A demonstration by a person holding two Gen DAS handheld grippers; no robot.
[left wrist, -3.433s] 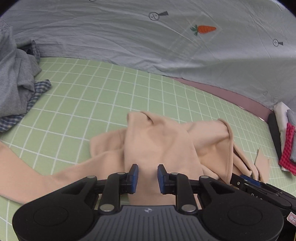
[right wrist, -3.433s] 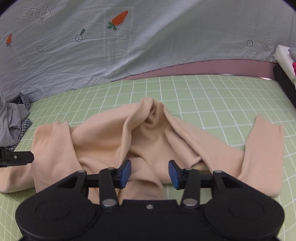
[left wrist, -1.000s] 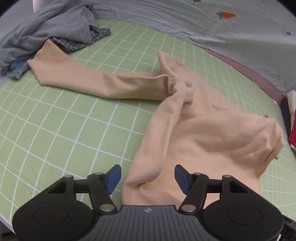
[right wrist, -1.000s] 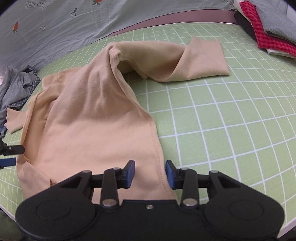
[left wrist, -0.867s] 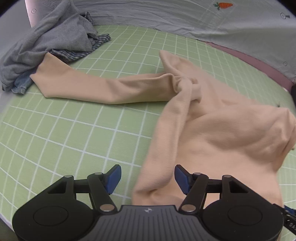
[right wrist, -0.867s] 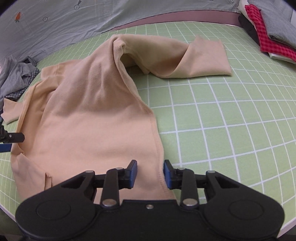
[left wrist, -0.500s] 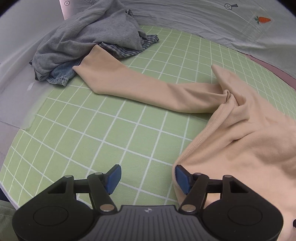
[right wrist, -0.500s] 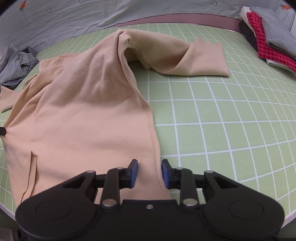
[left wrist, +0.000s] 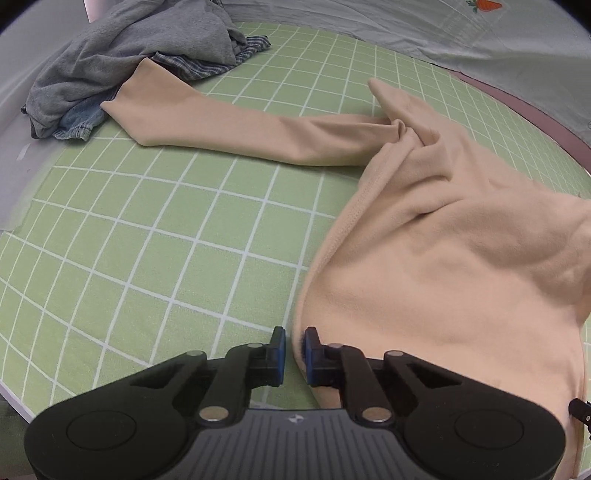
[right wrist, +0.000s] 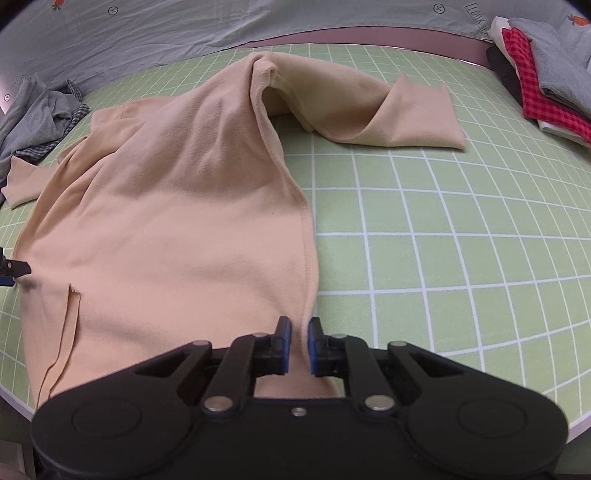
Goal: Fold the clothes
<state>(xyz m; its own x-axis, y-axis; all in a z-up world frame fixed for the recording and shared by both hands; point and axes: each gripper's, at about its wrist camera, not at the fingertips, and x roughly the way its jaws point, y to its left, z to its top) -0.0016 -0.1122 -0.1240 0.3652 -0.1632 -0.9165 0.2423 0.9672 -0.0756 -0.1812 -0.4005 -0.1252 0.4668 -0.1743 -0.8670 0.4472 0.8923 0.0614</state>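
Note:
A beige long-sleeved shirt (left wrist: 461, 266) lies spread on the green grid mat (left wrist: 147, 258), one sleeve (left wrist: 236, 129) stretched toward the left. My left gripper (left wrist: 294, 349) is closing, its blue pads pinching the shirt's left hem corner. In the right wrist view the same shirt (right wrist: 177, 221) has its other sleeve (right wrist: 399, 118) folded over at the far right. My right gripper (right wrist: 298, 341) is closing too, with the right hem seam pressed between its pads. The left gripper's tip (right wrist: 11, 269) shows at the shirt's far left edge.
A heap of grey and plaid clothes (left wrist: 140, 48) lies at the mat's far left corner. A stack of folded clothes (right wrist: 543, 74), red check and grey, sits at the far right. A pale blue carrot-print sheet (right wrist: 221, 22) hangs behind. The mat's (right wrist: 443, 240) front edge is close below both grippers.
The left gripper slid left to the shirt's hem corner and its wide jaws closed on it. The right gripper's jaws narrowed onto the right hem seam.

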